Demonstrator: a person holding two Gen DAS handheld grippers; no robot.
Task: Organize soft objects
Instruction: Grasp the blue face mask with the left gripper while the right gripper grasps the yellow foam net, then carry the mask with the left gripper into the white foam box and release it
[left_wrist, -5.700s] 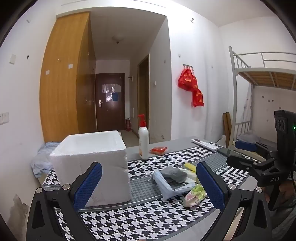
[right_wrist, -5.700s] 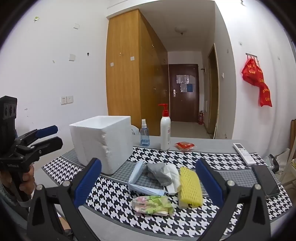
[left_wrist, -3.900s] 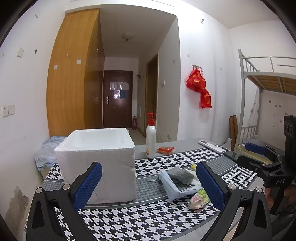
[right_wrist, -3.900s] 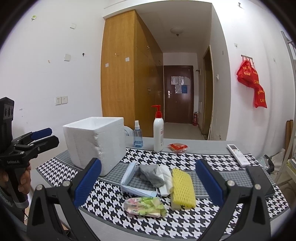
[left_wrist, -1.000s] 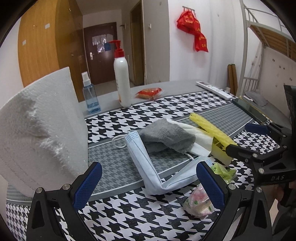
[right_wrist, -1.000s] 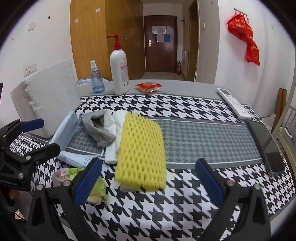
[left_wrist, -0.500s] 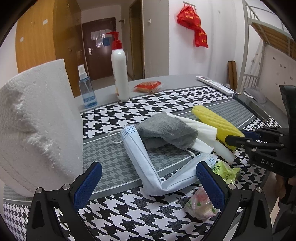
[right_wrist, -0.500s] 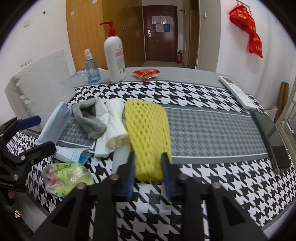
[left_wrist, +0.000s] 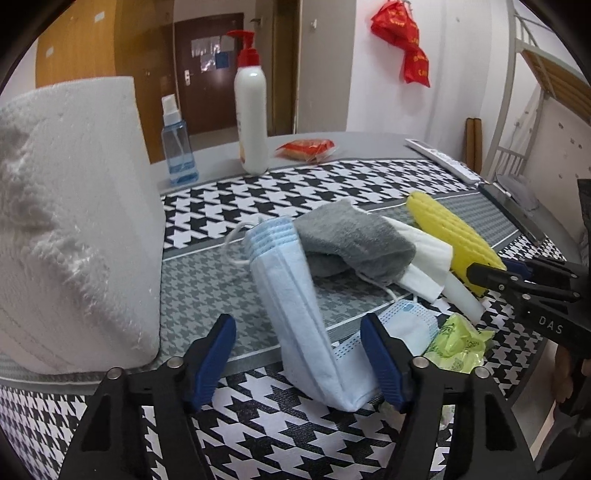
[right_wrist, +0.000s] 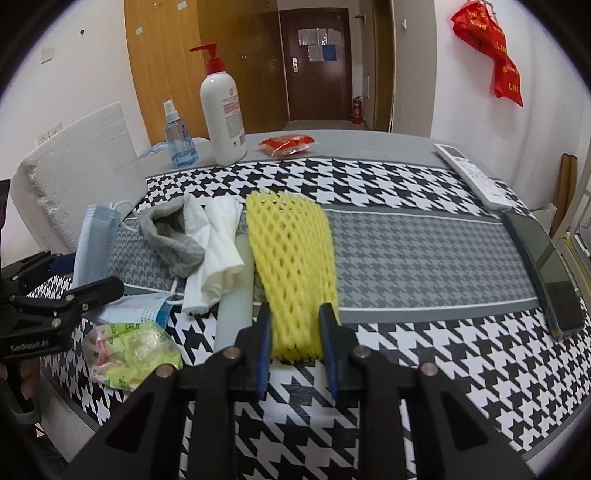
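Note:
My right gripper (right_wrist: 295, 347) is shut on the near end of a yellow foam net (right_wrist: 291, 258), which lies on the houndstooth table cloth (right_wrist: 406, 258). My left gripper (left_wrist: 297, 358) straddles a folded stack of light-blue face masks (left_wrist: 291, 288). Its jaws are closing, and the left pad still stands clear of the masks. A grey sock (left_wrist: 351, 236) and a white cloth (left_wrist: 424, 254) lie between the masks and the net. A green packet (left_wrist: 454, 343) rests at the table's near edge.
A white foam box (left_wrist: 74, 221) stands at the left. At the back are a lotion bottle (right_wrist: 221, 110), a spray bottle (right_wrist: 177, 136) and a red packet (right_wrist: 286, 142). At the right lie a remote (right_wrist: 472, 173) and a phone (right_wrist: 546, 266).
Both grippers came down close to the table. The right jaws shut on the yellow net half a second ago and still hold it. The left jaws have narrowed around the blue masks.

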